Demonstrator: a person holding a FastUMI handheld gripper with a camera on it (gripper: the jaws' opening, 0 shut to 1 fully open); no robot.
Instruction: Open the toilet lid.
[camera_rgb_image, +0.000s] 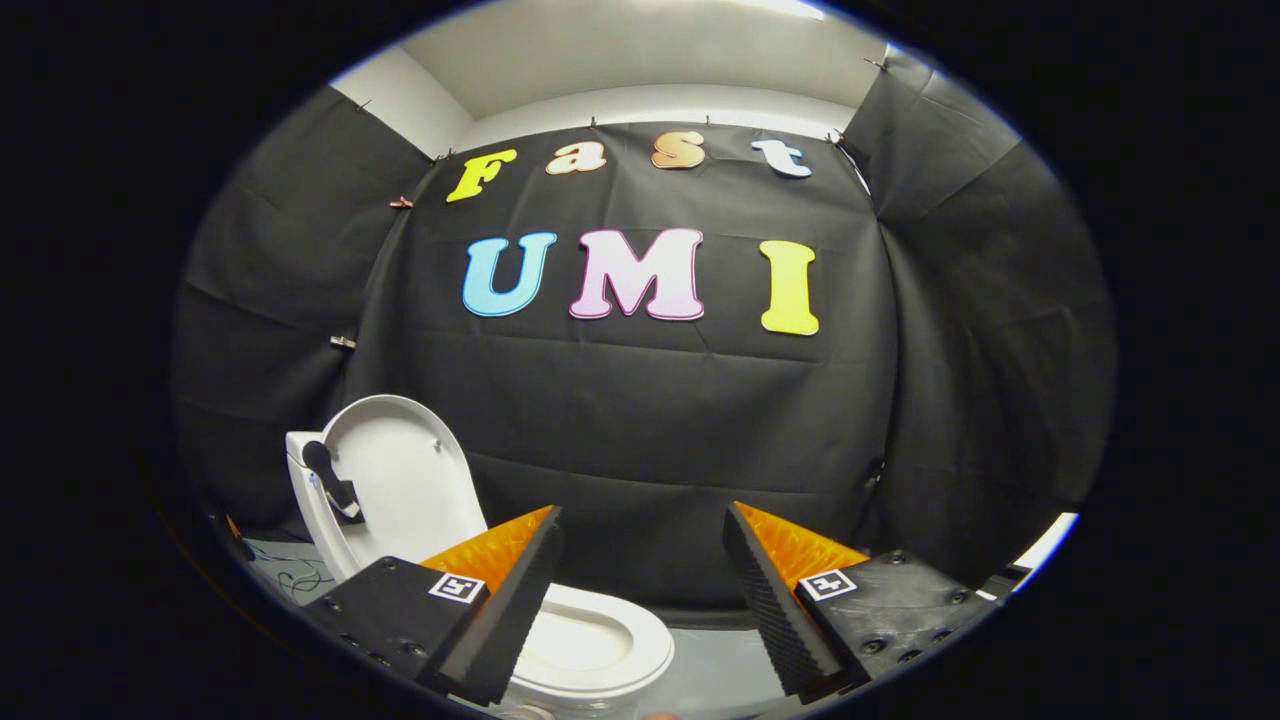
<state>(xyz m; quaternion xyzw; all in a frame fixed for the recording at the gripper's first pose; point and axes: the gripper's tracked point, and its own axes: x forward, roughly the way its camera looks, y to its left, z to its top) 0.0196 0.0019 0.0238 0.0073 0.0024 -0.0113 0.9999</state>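
Observation:
The white toilet lid (405, 480) stands raised and upright, leaning back to the left, its inner face showing. Below it the white seat ring (610, 635) lies flat over the bowl, partly hidden behind my left finger. My gripper (640, 560) hangs above the seat and to the right of the lid, apart from both. Its two black fingers (510, 610) with ribbed pads are spread wide, and nothing is between them.
A black handle-like fitting (330, 480) is fixed on the toilet's left side beside the lid. Black cloth (640, 420) walls the booth behind and on both sides. A grey floor (715, 670) lies under the toilet, with thin cables (295, 580) at the left.

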